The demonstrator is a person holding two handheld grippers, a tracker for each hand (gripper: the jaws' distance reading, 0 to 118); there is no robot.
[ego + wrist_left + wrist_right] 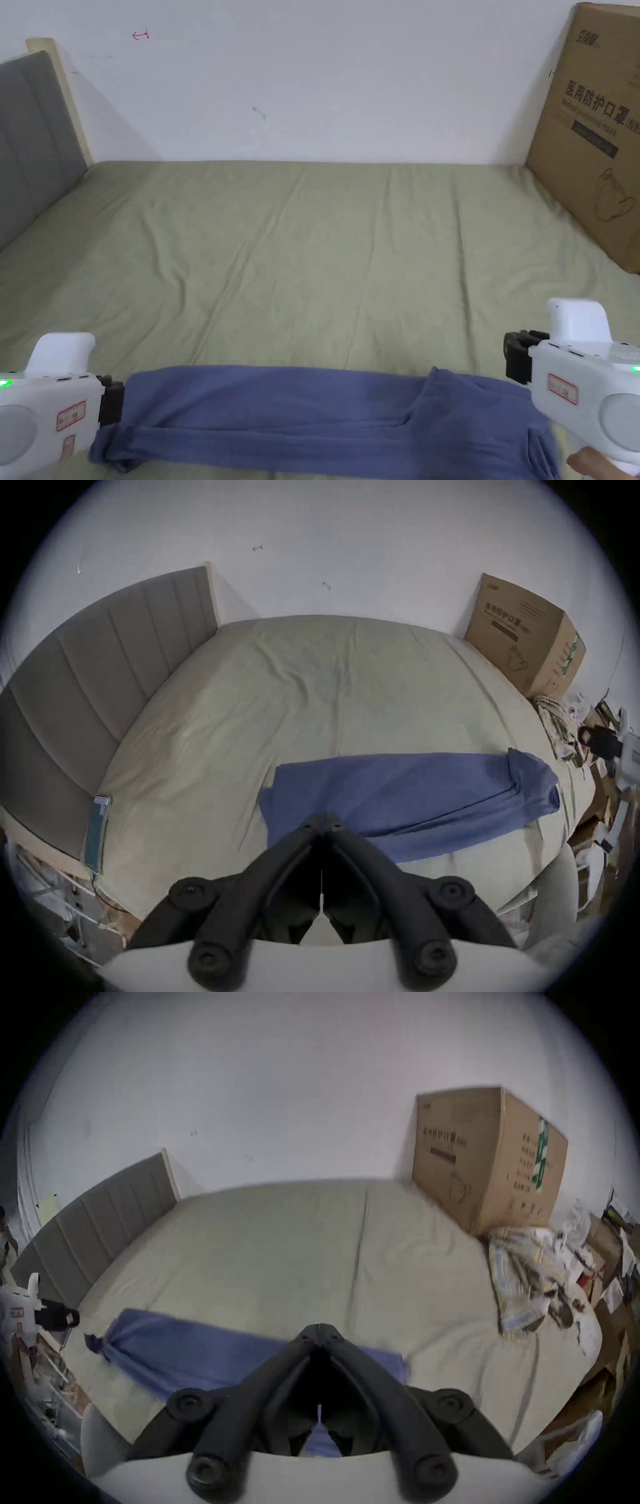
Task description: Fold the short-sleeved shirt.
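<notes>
Blue shirt point(281, 412) folded into a long strip along near edge of green bed point(325, 250), left hand-held gripper point(323, 821) jaws together at its left end, right hand-held gripper point(318, 1333) jaws together over its right end, cardboard box point(594, 137) at far right

Blue shirt point(300, 415) lay folded into a long band along the near edge of the green bed sheet point(325, 250). Left gripper point(112, 400) sat at the band's left end, jaw state hidden. Right gripper point(516, 356) hung near the right end, apart from cloth; jaws unclear. Cardboard box point(594, 137) stood at far right corner. Grey headboard point(31, 144) ran along left edge.
</notes>
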